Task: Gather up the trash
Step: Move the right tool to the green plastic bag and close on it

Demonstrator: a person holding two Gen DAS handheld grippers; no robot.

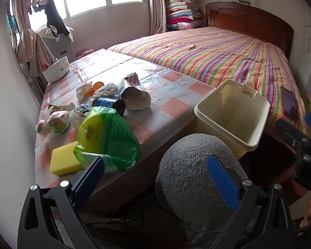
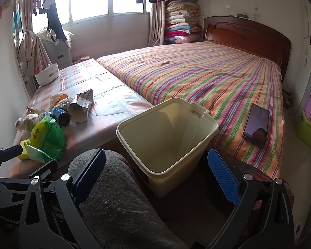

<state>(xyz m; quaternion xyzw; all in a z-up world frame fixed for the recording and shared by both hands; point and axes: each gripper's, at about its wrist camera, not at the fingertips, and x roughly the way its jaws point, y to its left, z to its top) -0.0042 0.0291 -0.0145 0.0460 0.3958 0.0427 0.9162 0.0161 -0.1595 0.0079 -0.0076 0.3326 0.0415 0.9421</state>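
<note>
Trash lies on the checked table (image 1: 172,101): a green plastic bag (image 1: 107,139), a yellow sponge (image 1: 63,161), a blue can (image 1: 111,103) on its side, a torn paper carton (image 1: 134,93), crumpled wrappers (image 1: 56,120) and white tissue (image 1: 84,90). An empty cream bin (image 1: 232,116) stands between table and bed; it also shows in the right wrist view (image 2: 168,137). My left gripper (image 1: 155,178) is open and empty, just short of the green bag. My right gripper (image 2: 155,176) is open and empty, before the bin.
A striped bed (image 2: 197,78) fills the right side, with a phone (image 2: 256,124) near its front edge. A white bowl-like appliance (image 1: 56,70) stands at the table's far left. The person's grey-clad knee (image 1: 197,178) is below both grippers. Cables (image 1: 134,217) lie on the floor.
</note>
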